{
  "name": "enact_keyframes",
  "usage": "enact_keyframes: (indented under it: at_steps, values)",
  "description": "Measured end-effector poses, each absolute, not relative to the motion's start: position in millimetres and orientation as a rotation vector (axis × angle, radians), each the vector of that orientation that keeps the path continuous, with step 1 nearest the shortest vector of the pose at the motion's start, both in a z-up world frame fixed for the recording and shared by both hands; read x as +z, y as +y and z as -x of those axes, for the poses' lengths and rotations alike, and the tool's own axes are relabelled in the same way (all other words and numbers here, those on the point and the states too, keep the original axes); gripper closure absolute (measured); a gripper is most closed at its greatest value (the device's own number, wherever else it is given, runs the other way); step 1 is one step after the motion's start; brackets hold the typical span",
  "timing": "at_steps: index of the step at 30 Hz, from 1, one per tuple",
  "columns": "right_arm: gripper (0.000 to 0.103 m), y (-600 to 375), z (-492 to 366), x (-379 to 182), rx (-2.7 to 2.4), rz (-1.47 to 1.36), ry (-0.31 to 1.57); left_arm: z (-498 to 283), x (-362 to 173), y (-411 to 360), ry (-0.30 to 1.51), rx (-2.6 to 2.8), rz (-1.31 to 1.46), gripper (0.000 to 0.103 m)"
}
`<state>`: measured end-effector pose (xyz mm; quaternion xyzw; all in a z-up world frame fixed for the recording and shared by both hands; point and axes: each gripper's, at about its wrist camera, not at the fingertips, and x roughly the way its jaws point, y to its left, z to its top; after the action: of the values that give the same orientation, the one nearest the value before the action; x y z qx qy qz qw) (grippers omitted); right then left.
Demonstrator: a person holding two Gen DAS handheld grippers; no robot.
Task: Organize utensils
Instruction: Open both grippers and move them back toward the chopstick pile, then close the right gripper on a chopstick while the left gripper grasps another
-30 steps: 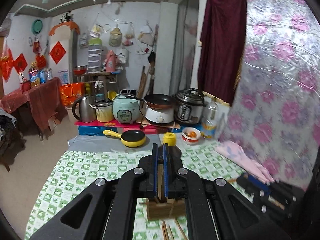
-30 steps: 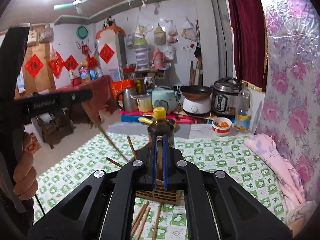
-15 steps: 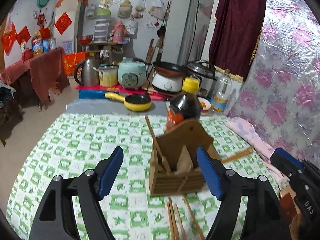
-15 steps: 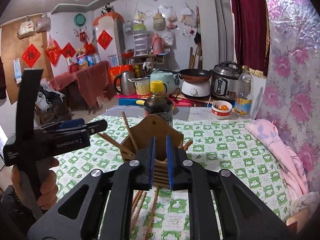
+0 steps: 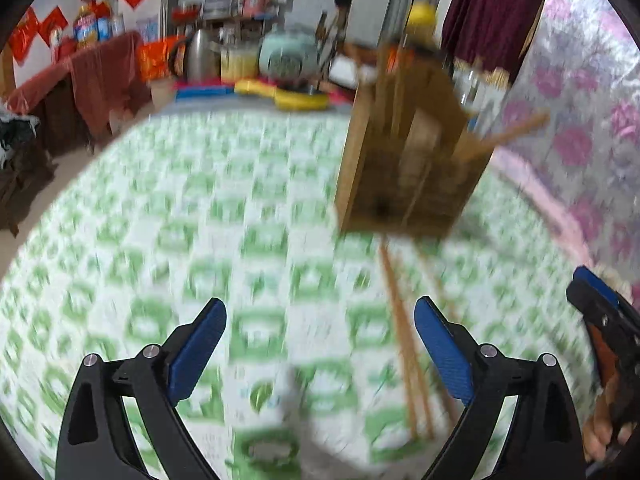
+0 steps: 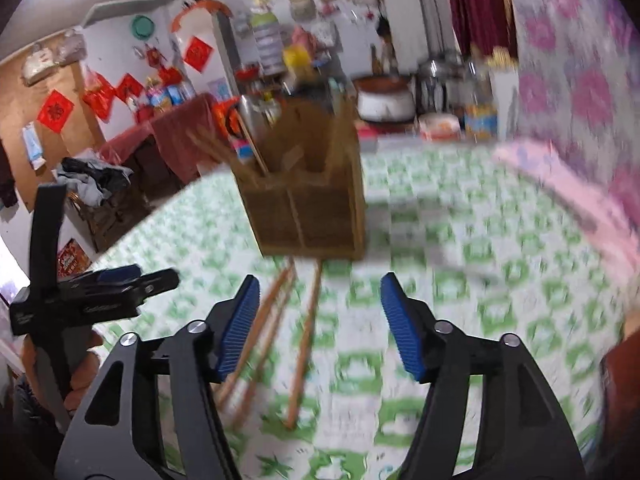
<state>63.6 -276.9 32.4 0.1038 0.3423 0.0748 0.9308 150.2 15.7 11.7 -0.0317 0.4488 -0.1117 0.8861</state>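
A wooden utensil holder (image 5: pixel 404 160) stands upright on the green-checked tablecloth (image 5: pixel 160 220), with a few chopsticks sticking out of it. It also shows in the right wrist view (image 6: pixel 308 196). Loose wooden chopsticks (image 5: pixel 404 344) lie on the cloth in front of it, and in the right wrist view (image 6: pixel 304 344). My left gripper (image 5: pixel 320 344) is open and empty, low over the cloth left of the chopsticks. My right gripper (image 6: pixel 320 324) is open and empty, just above the loose chopsticks. Both views are motion-blurred.
A dark bottle with a yellow cap (image 5: pixel 420 20) stands behind the holder. A pink cloth (image 6: pixel 568 184) lies along the right edge by the floral wall. Pots, a kettle and a yellow pan (image 5: pixel 296 98) sit beyond the table's far edge.
Both grippers have opened and dropped low towards the tablecloth. The holder now sits farther ahead, with the loose chopsticks between the fingers.
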Motion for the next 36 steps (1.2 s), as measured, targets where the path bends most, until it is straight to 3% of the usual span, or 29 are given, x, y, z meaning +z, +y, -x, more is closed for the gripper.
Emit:
enact_keyframes:
  at_steps: [4, 11, 36]
  values:
    - [0.038, -283.4, -73.9, -4.2, 0.130, -0.258, 0.827, -149.6, -12.7, 22.8, 1.038, -0.250, 0.097, 0.010]
    - [0.029, -283.2, -74.3, -7.9, 0.117, -0.248, 0.830, -141.8, -17.2, 9.6, 1.045, -0.281, 0.040, 0.010]
    - [0.029, -291.7, -78.4, -16.1, 0.102, -0.293, 0.874, -136.1, -41.1, -34.6, 1.113, -0.343, -0.178, 0.010]
